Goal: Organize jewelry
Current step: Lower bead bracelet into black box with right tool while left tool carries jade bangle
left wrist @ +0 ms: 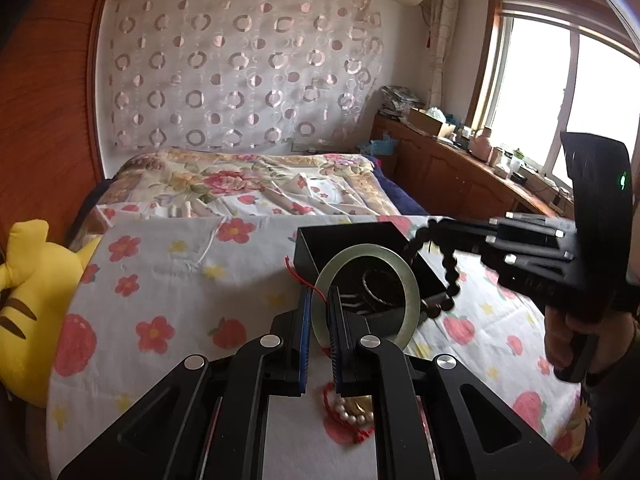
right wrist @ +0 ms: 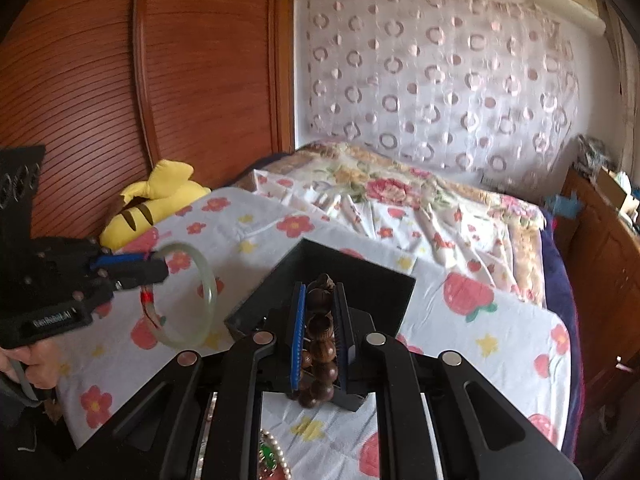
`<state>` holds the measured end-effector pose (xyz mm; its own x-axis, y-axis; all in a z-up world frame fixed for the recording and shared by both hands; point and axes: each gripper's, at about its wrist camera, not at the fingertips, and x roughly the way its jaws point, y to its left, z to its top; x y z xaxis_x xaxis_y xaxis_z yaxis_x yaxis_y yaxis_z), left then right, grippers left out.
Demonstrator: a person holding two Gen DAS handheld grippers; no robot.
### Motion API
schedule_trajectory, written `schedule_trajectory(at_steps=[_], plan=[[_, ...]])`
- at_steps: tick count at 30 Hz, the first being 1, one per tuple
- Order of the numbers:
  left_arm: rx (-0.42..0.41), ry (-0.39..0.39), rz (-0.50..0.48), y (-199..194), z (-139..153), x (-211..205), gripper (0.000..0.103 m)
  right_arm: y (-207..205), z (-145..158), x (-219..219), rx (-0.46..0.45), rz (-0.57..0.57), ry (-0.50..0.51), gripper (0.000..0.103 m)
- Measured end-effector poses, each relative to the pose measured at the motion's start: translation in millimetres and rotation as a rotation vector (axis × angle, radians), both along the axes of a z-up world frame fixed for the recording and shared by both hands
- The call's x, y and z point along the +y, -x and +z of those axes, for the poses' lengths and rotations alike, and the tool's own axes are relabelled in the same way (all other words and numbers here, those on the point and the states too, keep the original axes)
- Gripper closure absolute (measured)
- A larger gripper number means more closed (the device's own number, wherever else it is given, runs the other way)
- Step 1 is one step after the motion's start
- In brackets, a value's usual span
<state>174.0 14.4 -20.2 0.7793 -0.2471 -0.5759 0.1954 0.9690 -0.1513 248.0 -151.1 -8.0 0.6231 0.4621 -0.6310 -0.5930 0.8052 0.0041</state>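
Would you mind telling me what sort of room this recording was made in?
Most likely a home bedroom: a bed under a flowered quilt, a wooden wardrobe beside it, and a yellow plush toy at its edge.

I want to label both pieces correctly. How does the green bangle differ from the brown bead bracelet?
The green bangle is one smooth, pale, rigid ring; the brown bead bracelet is a string of dark round beads. The left gripper holds the bangle; the right gripper holds the bracelet. Both are lifted near the black box.
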Motion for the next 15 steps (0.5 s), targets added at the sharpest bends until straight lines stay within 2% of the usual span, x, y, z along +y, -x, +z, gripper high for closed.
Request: schedule_trajectory(at_steps=[3, 10, 15], plan=[[0.007, 0.005, 0.002, -11, 1, 0, 0.096, -6, -2, 2, -0.001, -0.011, -0.003, 0.088], [0.031, 0.001, 0.016, -34, -4, -1, 0.096, -9, 17, 4, -0.054, -0.016, -0.024, 0.088], [0.039, 0.001, 0.023, -39, -8, -1, 0.096, -14, 8, 9, -0.058, -0.026, 0.022, 0.088]])
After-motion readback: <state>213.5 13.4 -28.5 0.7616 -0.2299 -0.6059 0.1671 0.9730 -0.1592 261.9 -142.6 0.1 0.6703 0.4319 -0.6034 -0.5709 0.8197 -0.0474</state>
